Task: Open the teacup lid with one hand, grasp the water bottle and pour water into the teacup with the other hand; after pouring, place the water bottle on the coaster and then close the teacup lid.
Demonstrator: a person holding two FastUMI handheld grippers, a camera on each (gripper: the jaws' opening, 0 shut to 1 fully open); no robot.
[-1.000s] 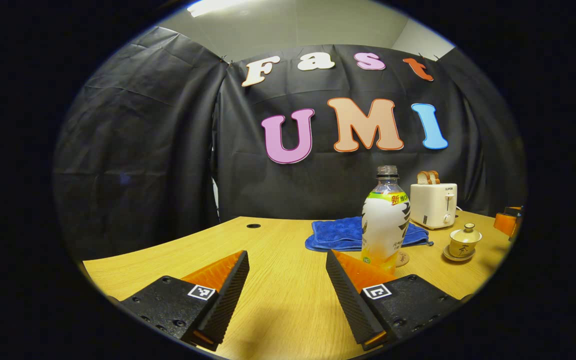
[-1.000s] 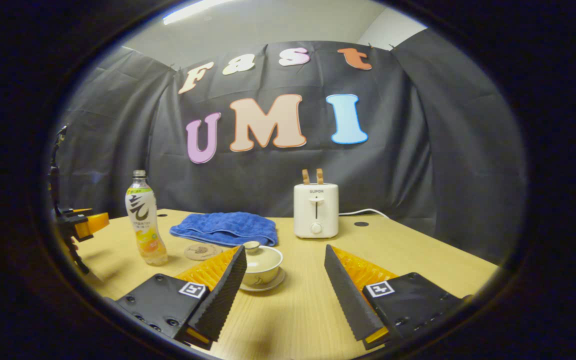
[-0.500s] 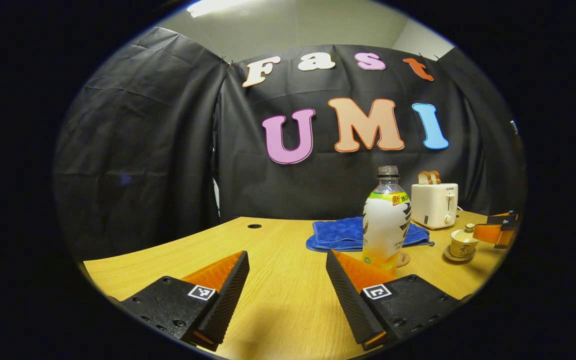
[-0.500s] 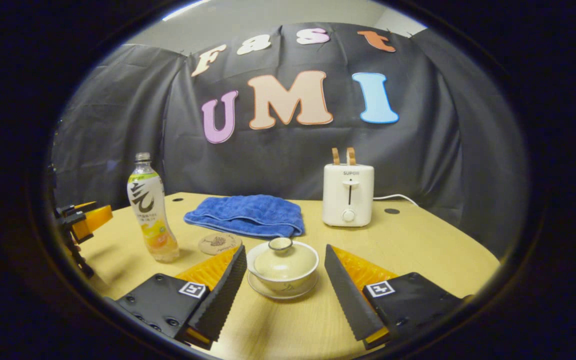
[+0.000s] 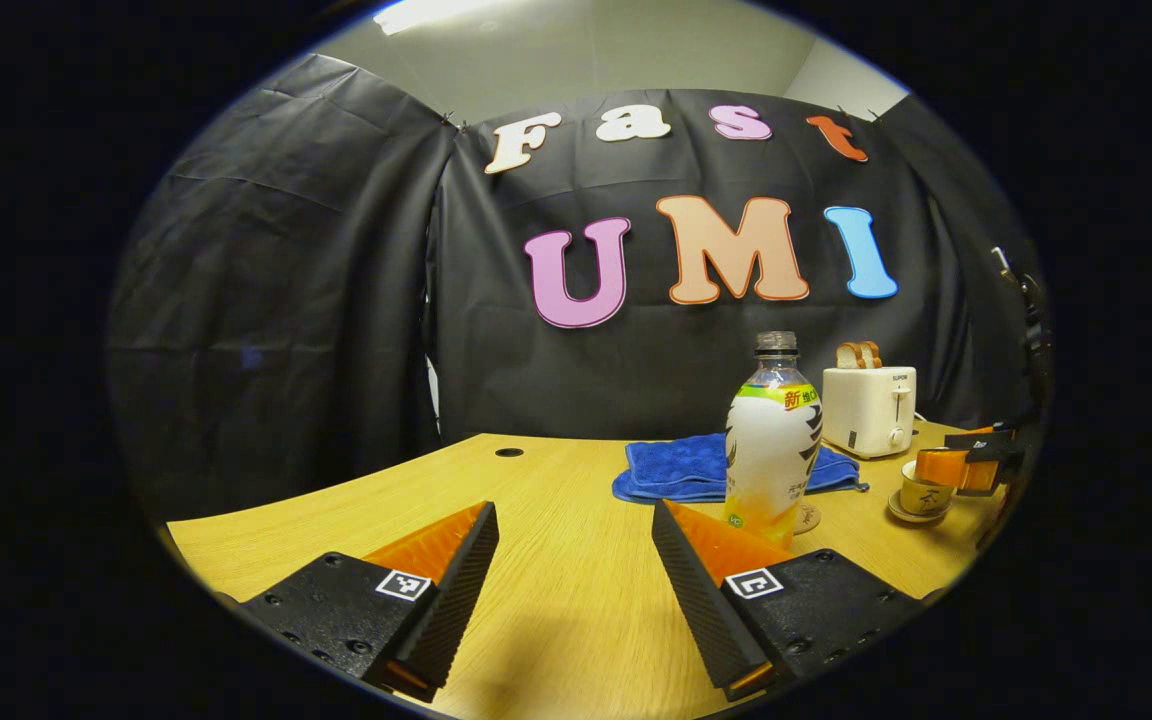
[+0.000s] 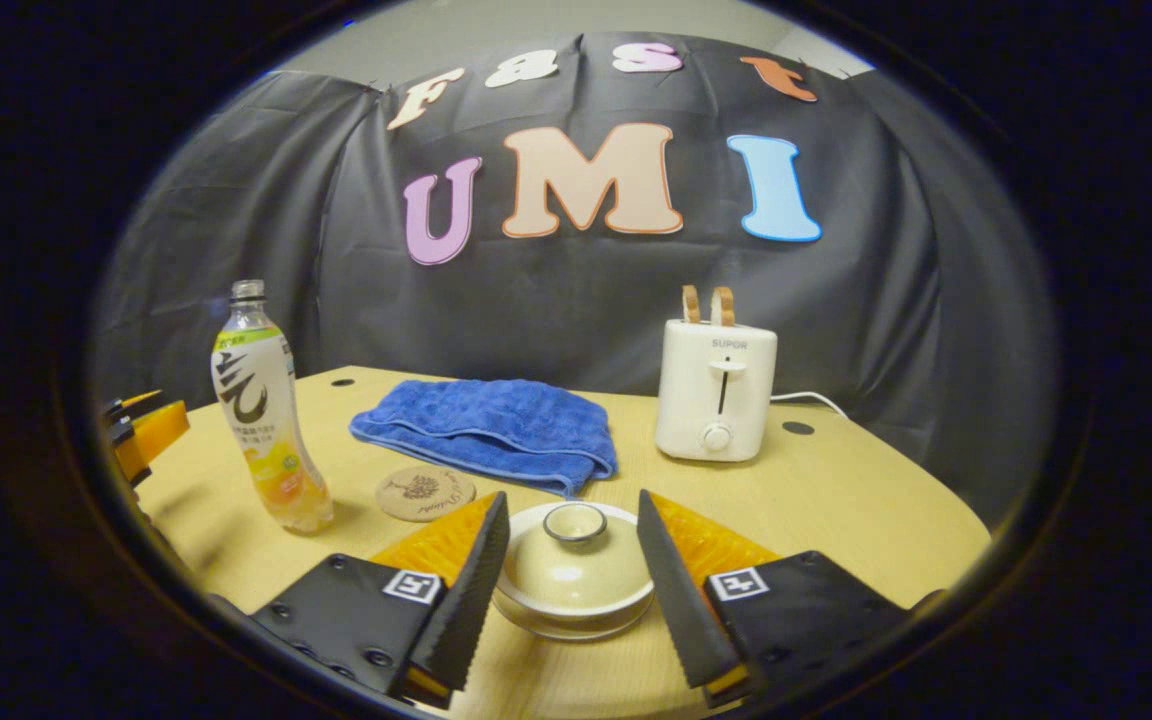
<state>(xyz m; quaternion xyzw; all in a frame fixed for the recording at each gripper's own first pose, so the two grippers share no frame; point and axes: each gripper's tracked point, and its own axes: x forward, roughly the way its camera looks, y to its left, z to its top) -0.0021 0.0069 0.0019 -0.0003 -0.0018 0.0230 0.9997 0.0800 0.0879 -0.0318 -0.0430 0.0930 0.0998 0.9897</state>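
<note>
- While the right tongs (image 6: 571,585) sit low in the right gripper view, their two black ribbed fingers stand spread on either side of the cream ceramic teacup lid (image 6: 574,562); whether the pads touch it I cannot tell.
- The lid rests on the cream lidded teacup (image 6: 576,605) at the bottom centre of that frame, on the pale wooden counter (image 6: 836,500).
- The clear plastic water bottle with a white-and-green label (image 6: 261,410) stands upright at the left of the frame, just beside the round brown coaster (image 6: 425,493), not on it.
- A folded blue towel (image 6: 496,430) lies behind the coaster, and a white toaster with two bread slices (image 6: 716,395) stands right of centre.
- In the left gripper view, the left tongs (image 5: 576,580) are released, fingers wide apart over bare counter at the bottom of the frame.
- There the bottle stands right of centre, with the teacup at the far right edge between the other tongs' orange fingers.
</note>
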